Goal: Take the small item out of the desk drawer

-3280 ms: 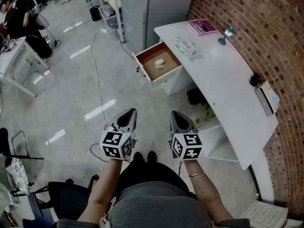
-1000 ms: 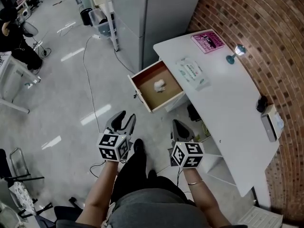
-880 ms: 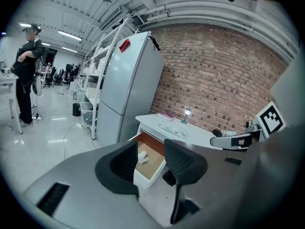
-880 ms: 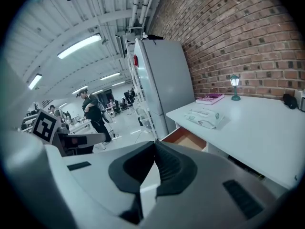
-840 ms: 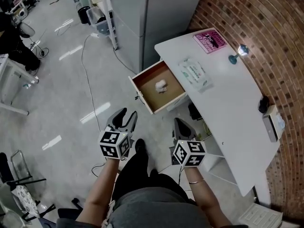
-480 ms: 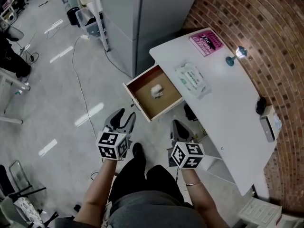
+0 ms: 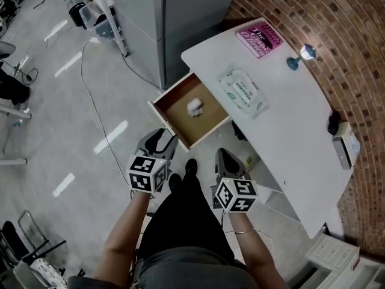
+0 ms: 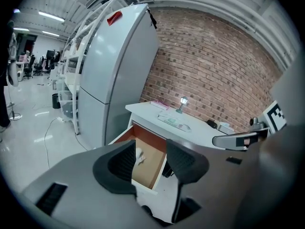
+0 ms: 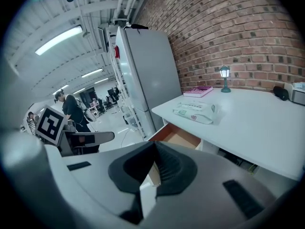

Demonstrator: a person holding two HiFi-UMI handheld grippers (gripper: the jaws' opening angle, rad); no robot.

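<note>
We see a pale, glossy floor (image 7: pixel 66 107) filling the left of the scene, and a brick wall (image 7: pixel 343 23) running down the right. A tall grey cabinet (image 7: pixel 174 11) stands at the far side, against the wall's far end.

The long white table (image 7: pixel 295 143) lies along the brick wall. From its left edge, near the far end, the drawer (image 7: pixel 178 118) stands pulled out over the floor, and we can see its brown bottom.

The left tongs (image 7: pixel 161 138) hang over the floor just near of the drawer's outer corner, not touching it. In the left gripper view the left tongs (image 8: pixel 150 150) are opening. Their dark pads stand well apart with nothing between them, and we see only the distant drawer (image 8: pixel 151 170) through the gap. The right tongs (image 7: pixel 223 154) sit to the right, close to the table's left edge. In the right gripper view the right tongs (image 9: pixel 155 150) are pressed together and hold nothing.

On the table, a pack of wipes (image 7: pixel 242 91) lies just right of the drawer. A pink book (image 7: pixel 258 39) rests at the far end, and a small lamp (image 7: pixel 302 54) stands to its right, near the wall.

The small white item (image 7: pixel 195 106) lies on the drawer's bottom, toward the table side, well apart from both tongs. It also shows through the left tongs' gap (image 8: pixel 140 157).
</note>
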